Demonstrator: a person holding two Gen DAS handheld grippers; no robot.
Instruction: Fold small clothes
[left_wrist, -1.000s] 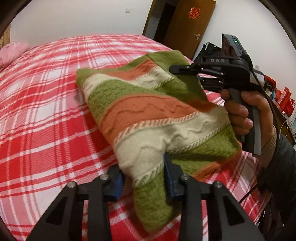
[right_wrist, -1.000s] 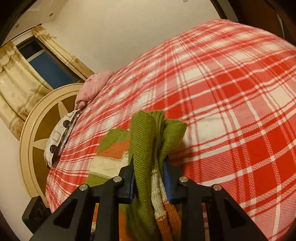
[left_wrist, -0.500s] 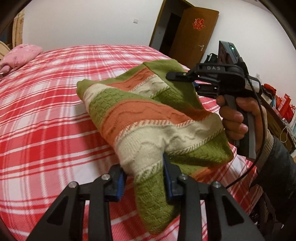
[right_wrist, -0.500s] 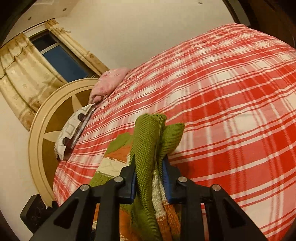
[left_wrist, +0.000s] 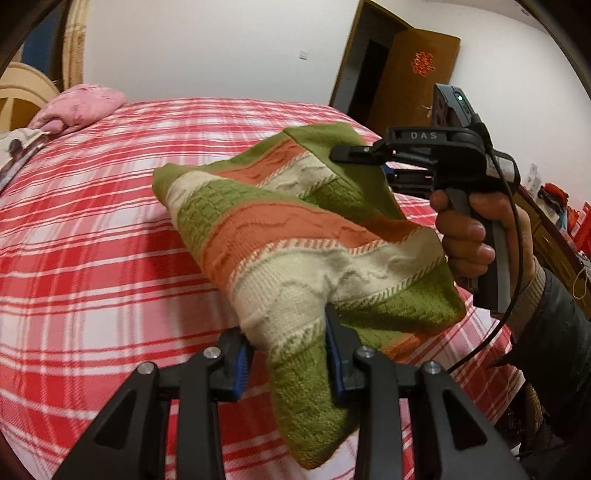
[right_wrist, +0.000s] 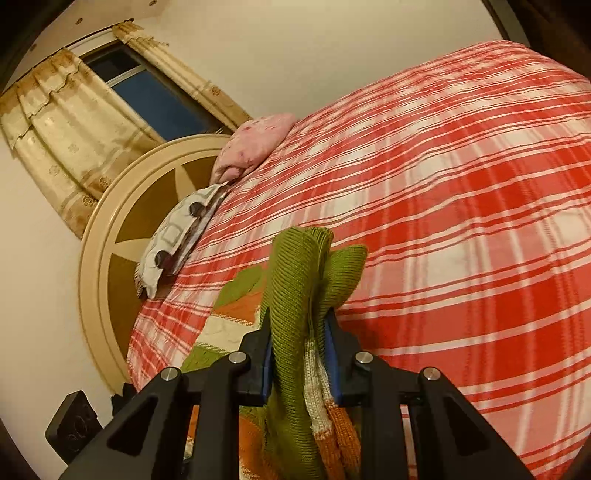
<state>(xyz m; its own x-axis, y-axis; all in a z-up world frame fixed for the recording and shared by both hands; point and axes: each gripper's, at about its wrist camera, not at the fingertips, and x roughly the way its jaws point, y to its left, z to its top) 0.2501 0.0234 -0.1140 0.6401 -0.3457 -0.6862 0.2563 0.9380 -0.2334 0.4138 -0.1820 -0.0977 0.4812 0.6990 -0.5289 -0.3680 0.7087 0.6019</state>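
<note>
In the left wrist view, the striped sweater (left_wrist: 295, 236) is pinched by the left gripper (left_wrist: 288, 354) and has been lifted higher over the bed (left_wrist: 92, 258). In the right wrist view, its green edge is squeezed by the right gripper (right_wrist: 299, 354), jaws nearly closed. A fold can be laid next.

Bed (left_wrist: 110, 229): covered by a red-and-white plaid sheet, filling most of both views.
Pink pillow (left_wrist: 79, 107): at the head of the bed, against the headboard.
Patterned cloth (right_wrist: 177, 236): grey-white with dark spots, lying at the bed's edge just beside the pink pillow.
Headboard (right_wrist: 110, 236): round, cream rim, brown panels.
Window (right_wrist: 147, 96): dark pane, above the headboard.
Curtains (right_wrist: 70, 125): cream, patterned, drawn to both sides of the window.
Door (left_wrist: 417, 77): brown wood, red ornament on it, standing open beside a dark doorway.
Wall switch (left_wrist: 303, 55): white, on the far wall.
</note>
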